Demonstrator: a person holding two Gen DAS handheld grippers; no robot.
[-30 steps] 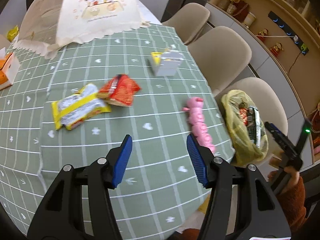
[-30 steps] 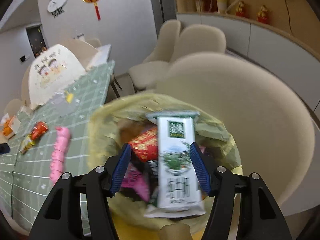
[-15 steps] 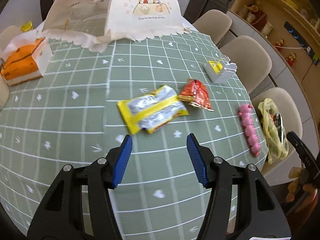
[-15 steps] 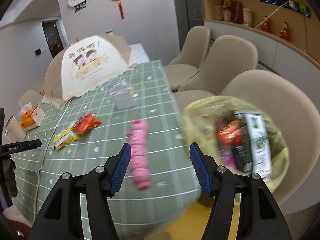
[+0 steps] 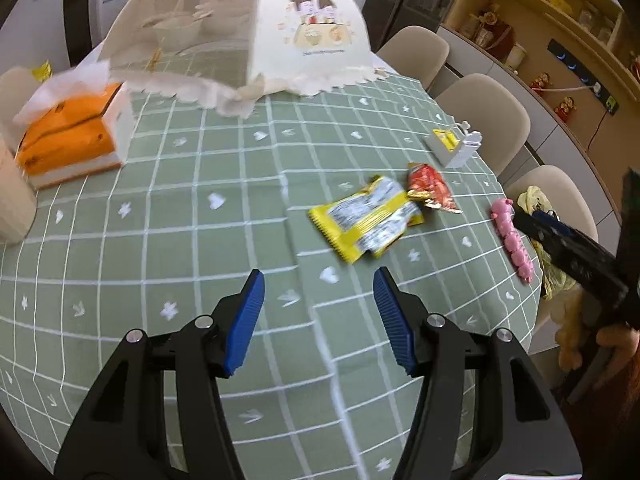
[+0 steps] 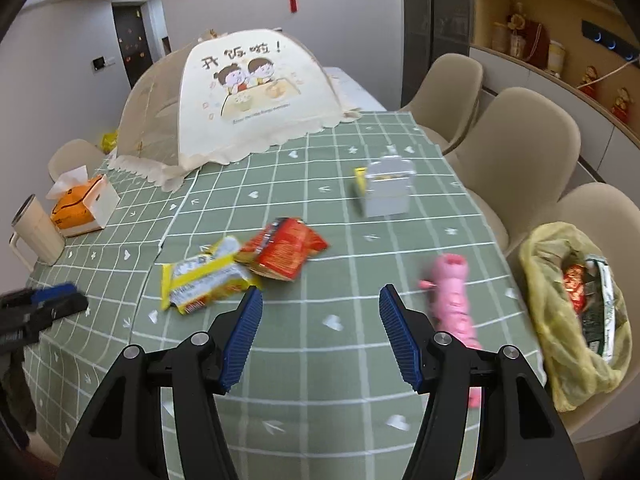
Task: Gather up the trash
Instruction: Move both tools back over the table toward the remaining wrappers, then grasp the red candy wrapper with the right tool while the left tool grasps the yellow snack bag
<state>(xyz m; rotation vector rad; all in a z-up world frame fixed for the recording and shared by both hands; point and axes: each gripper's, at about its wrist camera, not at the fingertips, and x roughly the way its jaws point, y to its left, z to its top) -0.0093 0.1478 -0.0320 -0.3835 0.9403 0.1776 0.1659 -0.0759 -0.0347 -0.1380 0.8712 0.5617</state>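
Trash wrappers remain on the green checked tablecloth [image 6: 320,184]: a yellow wrapper [image 6: 204,276] lies left of centre in my right wrist view, its end touching a red wrapper [image 6: 286,252] just to its right. In my left wrist view the same pair sits right of centre, yellow [image 5: 366,220] below and left of red [image 5: 432,190]. At the right edge of the right view, a yellow trash bag [image 6: 572,320] rests on a beige chair [image 6: 600,216], already holding several packets, so I judge the job partly done, with these two pieces left. A pink toy [image 6: 454,304] lies near the table edge beside the bag; whether it counts as trash I cannot tell. My left gripper [image 5: 318,308] hangs above bare cloth at lower centre, jaws parted and empty. My right gripper [image 6: 320,320] hovers likewise, jaws wide, holding nothing, the yellow wrapper just past its left pad. A food cover [image 6: 240,104] stands behind, upper centre.
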